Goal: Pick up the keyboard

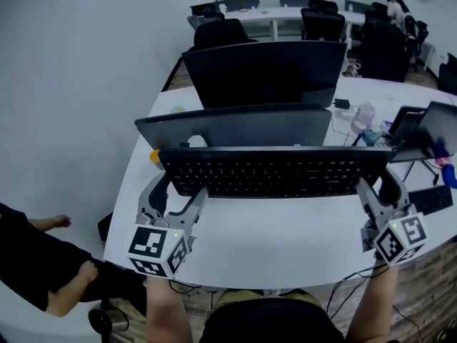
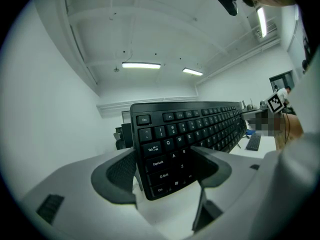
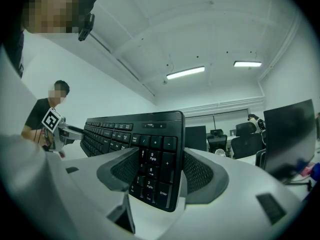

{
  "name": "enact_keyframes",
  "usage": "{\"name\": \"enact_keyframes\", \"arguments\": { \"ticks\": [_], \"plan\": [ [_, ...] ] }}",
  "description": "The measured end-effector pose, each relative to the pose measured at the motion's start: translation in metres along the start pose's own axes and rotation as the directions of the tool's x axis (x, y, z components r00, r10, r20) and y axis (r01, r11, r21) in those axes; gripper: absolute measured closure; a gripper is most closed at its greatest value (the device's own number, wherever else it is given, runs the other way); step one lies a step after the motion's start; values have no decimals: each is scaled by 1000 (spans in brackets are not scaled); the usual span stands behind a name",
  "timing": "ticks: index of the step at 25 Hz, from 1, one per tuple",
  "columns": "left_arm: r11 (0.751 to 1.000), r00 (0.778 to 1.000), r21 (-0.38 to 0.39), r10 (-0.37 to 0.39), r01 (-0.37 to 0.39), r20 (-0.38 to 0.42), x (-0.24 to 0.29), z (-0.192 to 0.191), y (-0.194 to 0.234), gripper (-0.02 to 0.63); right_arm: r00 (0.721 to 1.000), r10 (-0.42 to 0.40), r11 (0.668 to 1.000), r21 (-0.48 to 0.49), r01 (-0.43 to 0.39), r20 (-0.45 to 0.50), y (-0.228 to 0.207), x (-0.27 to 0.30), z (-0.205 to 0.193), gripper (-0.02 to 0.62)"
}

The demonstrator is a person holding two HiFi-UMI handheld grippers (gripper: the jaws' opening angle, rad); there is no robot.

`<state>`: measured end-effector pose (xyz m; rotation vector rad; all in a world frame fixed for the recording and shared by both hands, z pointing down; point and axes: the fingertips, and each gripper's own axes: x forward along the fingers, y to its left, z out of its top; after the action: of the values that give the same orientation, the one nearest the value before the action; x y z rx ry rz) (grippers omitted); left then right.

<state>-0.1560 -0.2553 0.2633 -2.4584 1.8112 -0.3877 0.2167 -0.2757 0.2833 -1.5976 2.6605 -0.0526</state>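
Observation:
A black full-size keyboard (image 1: 264, 170) hangs a little above the white desk (image 1: 285, 241), its keys tilted up toward me. My left gripper (image 1: 182, 186) is shut on its left end, and in the left gripper view (image 2: 162, 166) the pads (image 2: 210, 164) clamp the end by the Ctrl and Shift keys (image 2: 162, 176). My right gripper (image 1: 380, 184) is shut on the right end. In the right gripper view (image 3: 160, 170) the number-pad end (image 3: 152, 179) sits between the pads (image 3: 200, 174). The keyboard's underside is hidden.
Two dark monitors (image 1: 264, 70) (image 1: 235, 127) stand just behind the keyboard. At the right are a laptop (image 1: 428, 131), a clear bottle (image 1: 363, 116), cables and a second keyboard (image 1: 432, 200). A seated person (image 1: 43, 263) is at the left. Office chairs (image 1: 321, 20) fill the back.

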Motion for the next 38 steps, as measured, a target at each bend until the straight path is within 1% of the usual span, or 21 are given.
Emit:
{"name": "enact_keyframes", "arguments": {
  "ticks": [8, 21, 38],
  "plan": [
    [1000, 1000, 0, 7, -7, 5, -2, -1, 0, 265, 1000, 5, 1000, -2, -5, 1, 0, 1, -1, 314],
    [1000, 1000, -1, 19, -19, -9, -3, -2, -1, 265, 1000, 18, 1000, 3, -18, 1, -1, 4, -4, 314],
    [1000, 1000, -9, 17, -17, -8, -2, -3, 0, 267, 1000, 1, 1000, -6, -1, 4, -1, 3, -2, 314]
  ]
}}
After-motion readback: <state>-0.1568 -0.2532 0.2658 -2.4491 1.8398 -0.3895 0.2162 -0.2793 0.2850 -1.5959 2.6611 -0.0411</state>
